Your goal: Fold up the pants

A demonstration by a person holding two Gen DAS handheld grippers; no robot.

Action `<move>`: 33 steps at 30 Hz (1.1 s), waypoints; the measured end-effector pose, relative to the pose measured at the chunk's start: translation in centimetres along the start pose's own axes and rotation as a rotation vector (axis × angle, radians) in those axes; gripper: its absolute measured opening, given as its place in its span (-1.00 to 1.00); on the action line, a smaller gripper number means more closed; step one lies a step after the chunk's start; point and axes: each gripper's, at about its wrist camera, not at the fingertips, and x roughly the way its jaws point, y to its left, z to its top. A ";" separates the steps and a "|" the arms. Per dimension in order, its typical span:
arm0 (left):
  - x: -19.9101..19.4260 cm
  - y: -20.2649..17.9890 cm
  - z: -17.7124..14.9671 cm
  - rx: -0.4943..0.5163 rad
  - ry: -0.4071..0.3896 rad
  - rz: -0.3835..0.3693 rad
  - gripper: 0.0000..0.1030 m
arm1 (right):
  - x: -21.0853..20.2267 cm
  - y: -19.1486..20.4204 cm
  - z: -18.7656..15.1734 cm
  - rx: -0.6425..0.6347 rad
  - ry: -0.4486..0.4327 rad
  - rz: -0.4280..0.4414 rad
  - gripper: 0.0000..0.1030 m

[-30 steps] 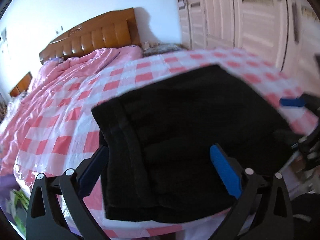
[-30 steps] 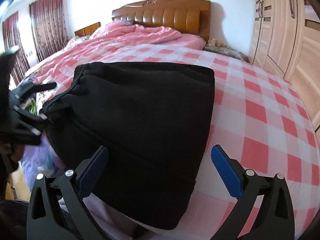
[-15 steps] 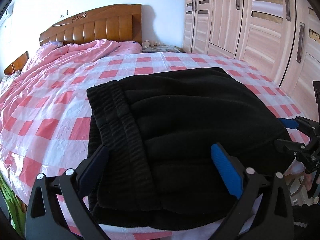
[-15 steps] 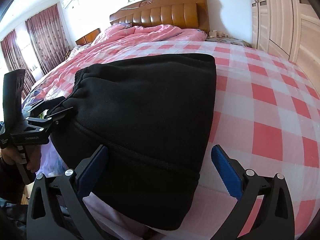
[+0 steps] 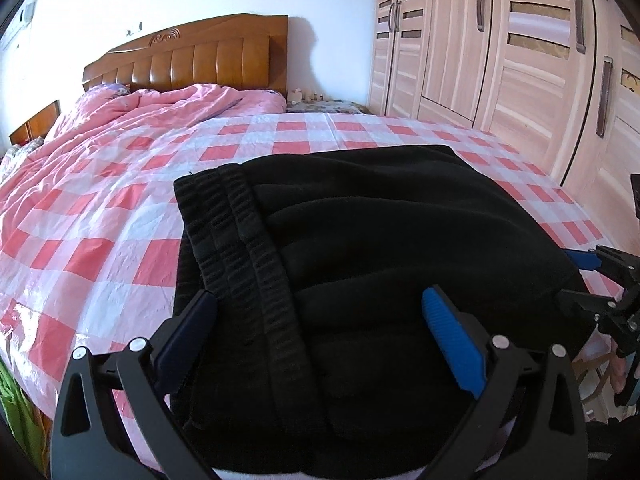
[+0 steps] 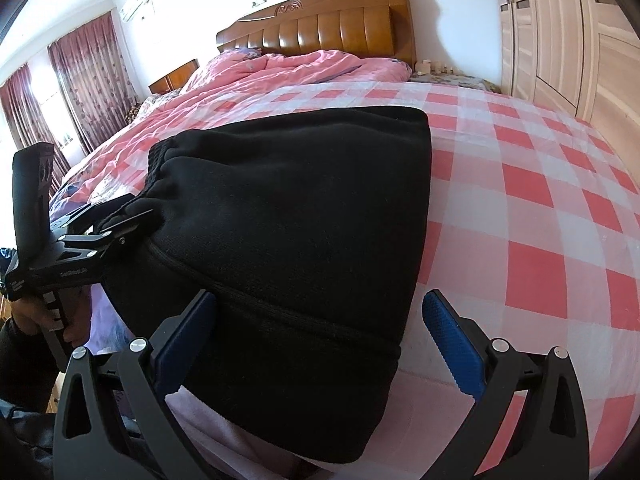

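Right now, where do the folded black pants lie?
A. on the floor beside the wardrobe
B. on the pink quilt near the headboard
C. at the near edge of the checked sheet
C: the black pants rest on the pink-checked sheet, overhanging its near edge.

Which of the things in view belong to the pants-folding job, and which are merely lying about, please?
Job: black pants, left gripper, right gripper, checked bed cover.
Lying about: pink quilt, headboard, wardrobe, curtains.
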 end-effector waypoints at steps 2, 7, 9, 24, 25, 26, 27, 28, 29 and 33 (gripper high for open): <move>0.4 0.3 0.3 -0.006 0.006 -0.010 0.97 | 0.0 -0.1 0.0 0.011 0.002 0.006 0.91; 1.6 0.5 1.6 -0.021 0.065 0.021 0.97 | 0.1 0.2 0.1 0.004 -0.005 -0.008 0.91; 2.0 0.3 1.9 -0.008 0.070 0.044 0.97 | 0.3 0.3 0.3 -0.004 -0.008 -0.011 0.91; 7.9 1.3 7.0 -0.028 0.087 0.088 0.97 | 4.8 -2.9 7.3 -0.025 0.033 -0.048 0.91; 7.8 1.4 7.0 -0.032 0.093 0.084 0.97 | 4.5 -2.8 7.3 -0.019 0.038 -0.049 0.91; 7.7 1.4 6.9 -0.035 0.097 0.081 0.97 | 4.0 -2.5 7.1 -0.018 0.036 -0.054 0.91; 7.3 1.4 6.8 -0.036 0.101 0.080 0.97 | 3.0 -1.9 6.8 -0.026 0.028 -0.069 0.91; 6.7 1.3 6.6 -0.033 0.101 0.087 0.97 | 2.3 -1.4 6.6 -0.034 0.018 -0.080 0.91; 5.7 1.3 6.4 -0.031 0.095 0.095 0.97 | 0.7 -0.8 6.1 -0.044 -0.009 -0.087 0.91; 1.2 -0.1 5.1 0.041 0.087 0.180 0.97 | -4.6 0.5 4.5 -0.045 -0.095 -0.058 0.91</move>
